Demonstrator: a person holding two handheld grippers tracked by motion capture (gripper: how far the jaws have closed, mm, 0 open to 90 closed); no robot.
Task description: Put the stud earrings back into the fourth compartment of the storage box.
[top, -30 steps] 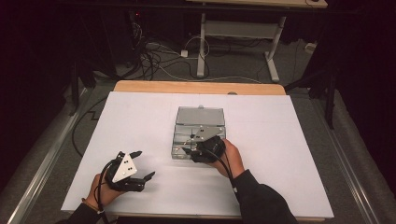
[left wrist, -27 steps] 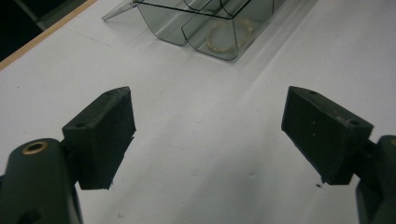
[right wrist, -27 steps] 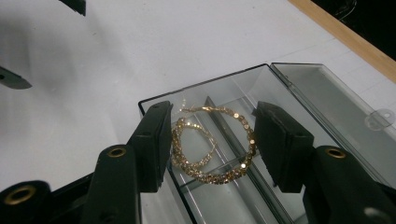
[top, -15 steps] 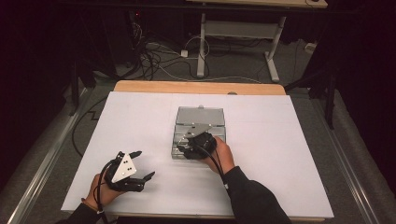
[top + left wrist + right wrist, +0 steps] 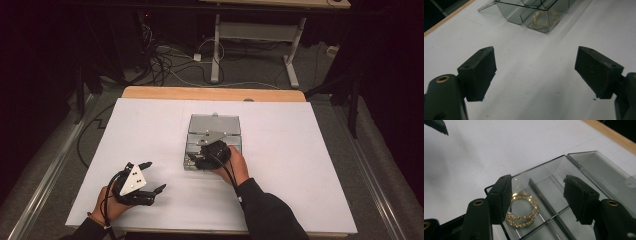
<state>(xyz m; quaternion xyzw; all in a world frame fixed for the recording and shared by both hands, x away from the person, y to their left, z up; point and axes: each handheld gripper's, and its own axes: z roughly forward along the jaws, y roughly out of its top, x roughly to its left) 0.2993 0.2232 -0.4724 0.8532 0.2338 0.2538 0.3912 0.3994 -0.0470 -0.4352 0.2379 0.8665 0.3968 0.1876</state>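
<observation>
Right gripper (image 5: 537,200) just opened, empty | clear box (image 5: 564,185) compartment: gold bracelets (image 5: 524,211)

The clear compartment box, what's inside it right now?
Inside the clear box, one compartment holds gold hoop earrings. The right claw hangs open over them, its left pad covering their edge.

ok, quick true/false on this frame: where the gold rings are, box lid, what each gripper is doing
1. The gold rings lie in a compartment of the clear box. True.
2. The box lid is closed. False: it lies folded open on the white table.
3. The right gripper is shut on the rings. False: its fingers stand apart above them, pressing nothing, and have just been opening.
4. The left gripper is open, nothing between its fingers. True.
5. The left gripper rests on the box. False: it is off to the box's left.
</observation>
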